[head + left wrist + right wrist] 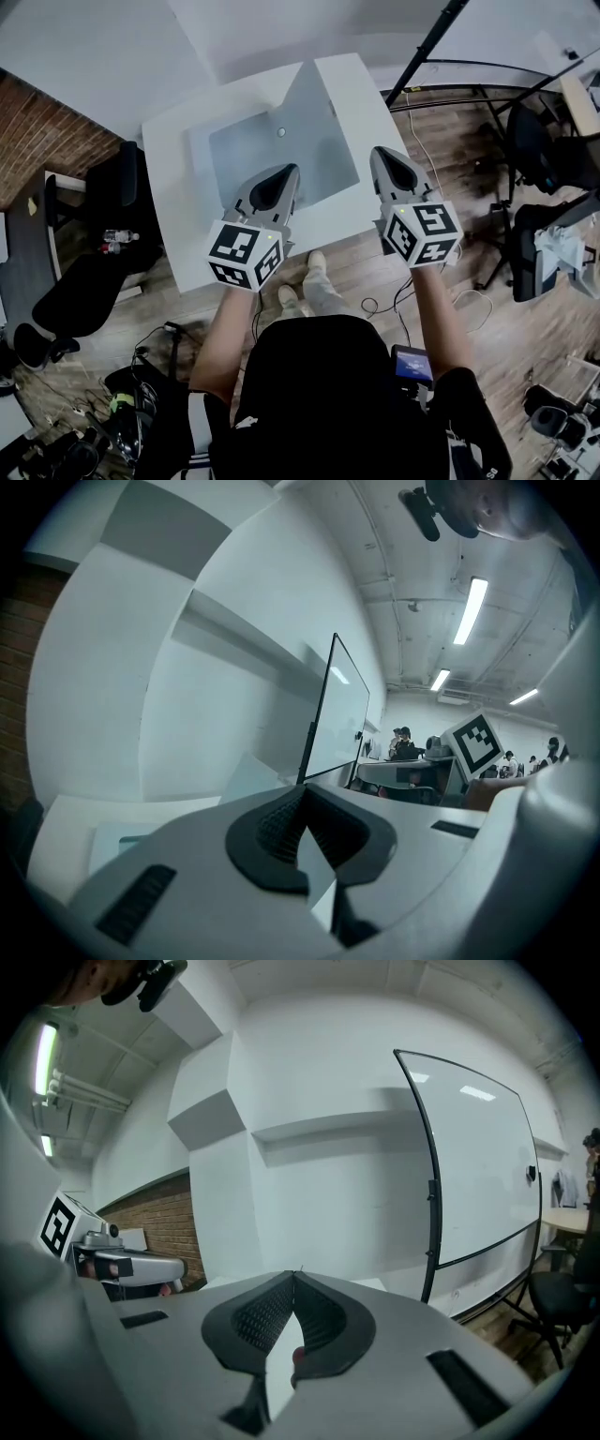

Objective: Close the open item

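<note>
A white table carries a grey mat with one small round thing on it, too small to identify. I see no open item in any view. My left gripper hovers over the mat's near edge, its jaws shut with nothing between them. My right gripper hangs beside the table's right edge, likewise shut and empty. Both point up and away from the table: the left gripper faces a white wall, and the right gripper faces the wall too.
A whiteboard on a stand stands to the right of the wall; its black legs run past the table. Black chairs sit left, another chair right. Cables lie on the wooden floor. People are far off.
</note>
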`<state>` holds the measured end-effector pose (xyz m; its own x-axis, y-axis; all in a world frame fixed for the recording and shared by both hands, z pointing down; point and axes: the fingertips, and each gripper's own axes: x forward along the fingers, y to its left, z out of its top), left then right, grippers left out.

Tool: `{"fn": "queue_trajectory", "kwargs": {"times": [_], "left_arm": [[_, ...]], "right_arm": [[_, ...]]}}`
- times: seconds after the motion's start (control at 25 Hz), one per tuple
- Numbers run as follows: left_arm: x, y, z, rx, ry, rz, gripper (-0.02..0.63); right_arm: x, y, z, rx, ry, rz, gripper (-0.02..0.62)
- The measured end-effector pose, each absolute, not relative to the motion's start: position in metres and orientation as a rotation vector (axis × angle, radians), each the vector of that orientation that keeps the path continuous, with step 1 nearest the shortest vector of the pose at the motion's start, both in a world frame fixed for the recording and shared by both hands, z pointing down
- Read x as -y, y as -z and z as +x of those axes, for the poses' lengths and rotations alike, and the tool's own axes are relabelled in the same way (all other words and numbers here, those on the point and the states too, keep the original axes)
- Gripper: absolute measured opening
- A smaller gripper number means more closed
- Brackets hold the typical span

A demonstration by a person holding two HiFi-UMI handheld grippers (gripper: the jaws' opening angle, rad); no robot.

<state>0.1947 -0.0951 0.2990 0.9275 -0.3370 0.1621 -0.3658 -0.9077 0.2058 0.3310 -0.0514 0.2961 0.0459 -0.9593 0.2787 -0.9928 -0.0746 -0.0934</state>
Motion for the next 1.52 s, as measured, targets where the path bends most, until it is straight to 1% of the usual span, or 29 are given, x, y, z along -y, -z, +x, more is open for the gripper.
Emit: {"fn": "queue_trajectory", "kwargs": {"times": [0.68, 1.16, 1.2, 1.28, 1.32, 1.52], "left_arm": [[0.099, -0.349, 0.211, 0.509, -0.308, 2.804, 0.009], [0.092, -0.371, 0.225, 0.476, -0.358, 2.788, 0.009], [0.092, -0.373, 0.225, 0.474, -0.361, 2.787, 0.009], [0.090, -0.375, 0.225, 0.471, -0.365, 2.784, 0.009], [0.089, -0.376, 0.224, 0.470, -0.366, 2.783, 0.009], [0.086, -0.378, 0.226, 0.454, -0.369, 2.782, 0.009]], "right_arm": [[0.054, -0.356, 0.352, 2.005, -0.560, 2.148, 0.040], [0.057, -0.366, 0.357, 2.105, -0.651, 2.150, 0.044], [0.057, -0.365, 0.356, 2.114, -0.655, 2.153, 0.051], [0.056, -0.363, 0.352, 2.137, -0.669, 2.147, 0.090], [0.055, -0.363, 0.349, 2.149, -0.676, 2.143, 0.098], [0.054, -0.365, 0.341, 2.166, -0.700, 2.116, 0.101]]}}
